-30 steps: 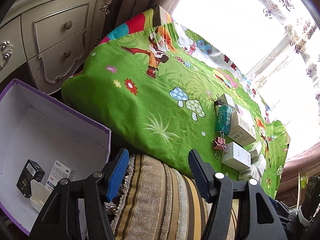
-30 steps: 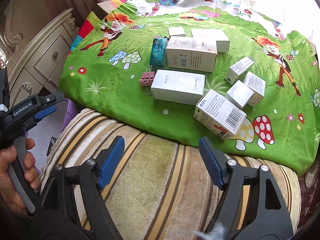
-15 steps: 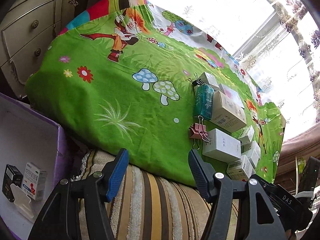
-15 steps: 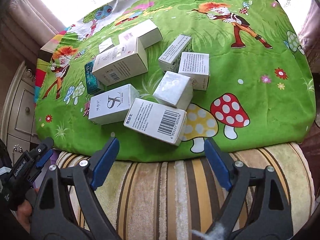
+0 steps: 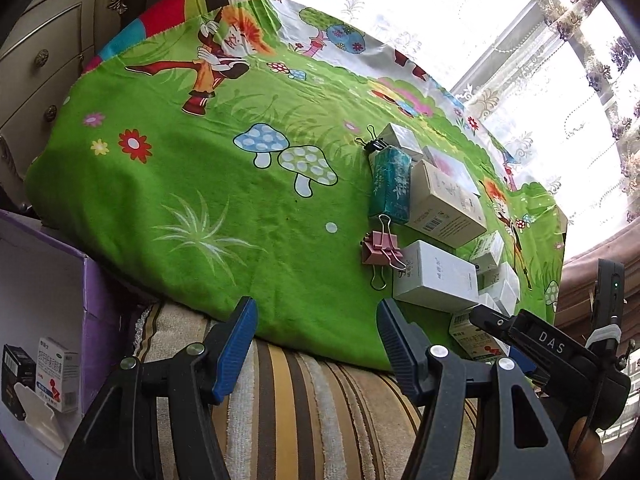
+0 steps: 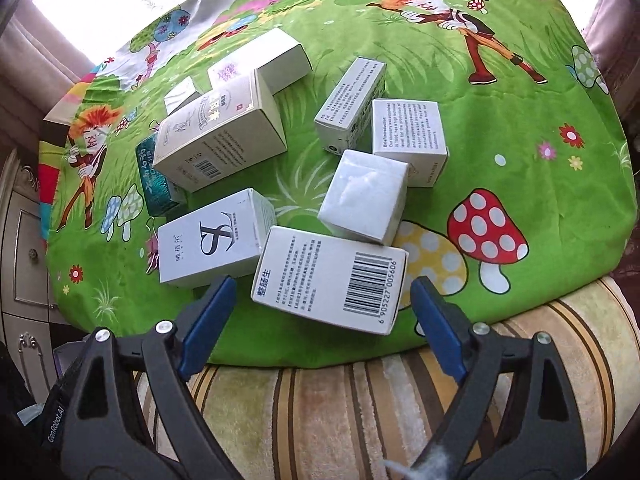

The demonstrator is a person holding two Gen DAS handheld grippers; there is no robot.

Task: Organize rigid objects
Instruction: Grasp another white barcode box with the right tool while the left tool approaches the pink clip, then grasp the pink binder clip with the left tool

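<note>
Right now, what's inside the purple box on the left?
Inside the purple box: a black barcoded carton, a white medicine carton standing beside it, and a white plastic piece in front. The rest of the floor is cut off from view.

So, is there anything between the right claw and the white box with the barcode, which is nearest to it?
Nothing visible. The right claw is open and the barcode box lies just ahead of its blue fingertips, with only green cloth between. Tight spots: the box with the large logo and the plain white box beside it.
</note>
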